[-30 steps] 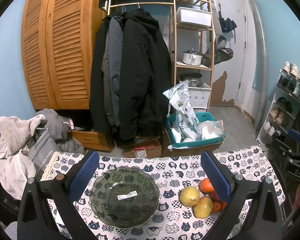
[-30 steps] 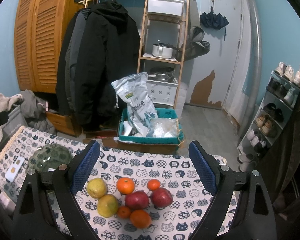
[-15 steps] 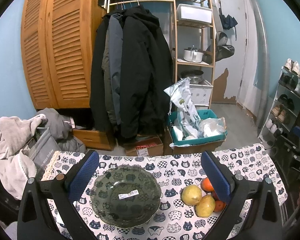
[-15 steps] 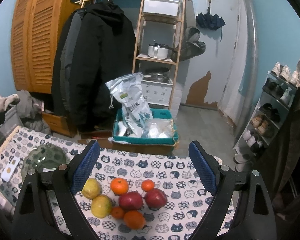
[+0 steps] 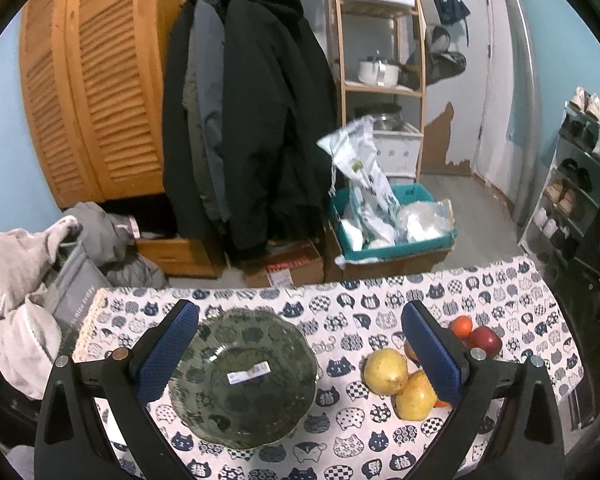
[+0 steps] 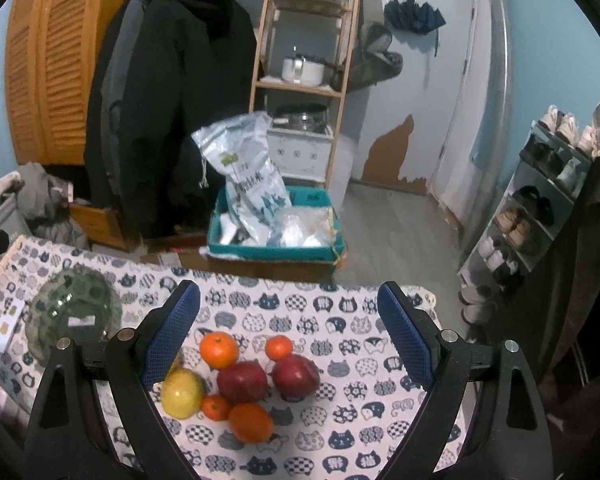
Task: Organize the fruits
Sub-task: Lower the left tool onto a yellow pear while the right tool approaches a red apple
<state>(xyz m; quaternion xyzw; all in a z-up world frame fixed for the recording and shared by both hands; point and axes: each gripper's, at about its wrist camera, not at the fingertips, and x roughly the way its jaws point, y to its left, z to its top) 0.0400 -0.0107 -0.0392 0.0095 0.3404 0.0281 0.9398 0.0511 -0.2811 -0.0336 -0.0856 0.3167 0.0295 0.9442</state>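
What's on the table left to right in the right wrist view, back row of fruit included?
white card → green glass bowl → large orange → small orange → bare right end of the cat-print tablecloth.

The left gripper (image 5: 300, 350) hangs spread wide above the glass bowl (image 5: 242, 378); two yellow fruits (image 5: 400, 380) lie by its right finger.

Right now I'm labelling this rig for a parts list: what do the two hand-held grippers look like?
Both look alike. The left hand-held gripper and the right hand-held gripper each have a black frame forking into two angular black arms, joined by silver round-headed bolts. Each finger ends in a long flat blue pad with a fine textured surface. No cables, markings or sleeves show.
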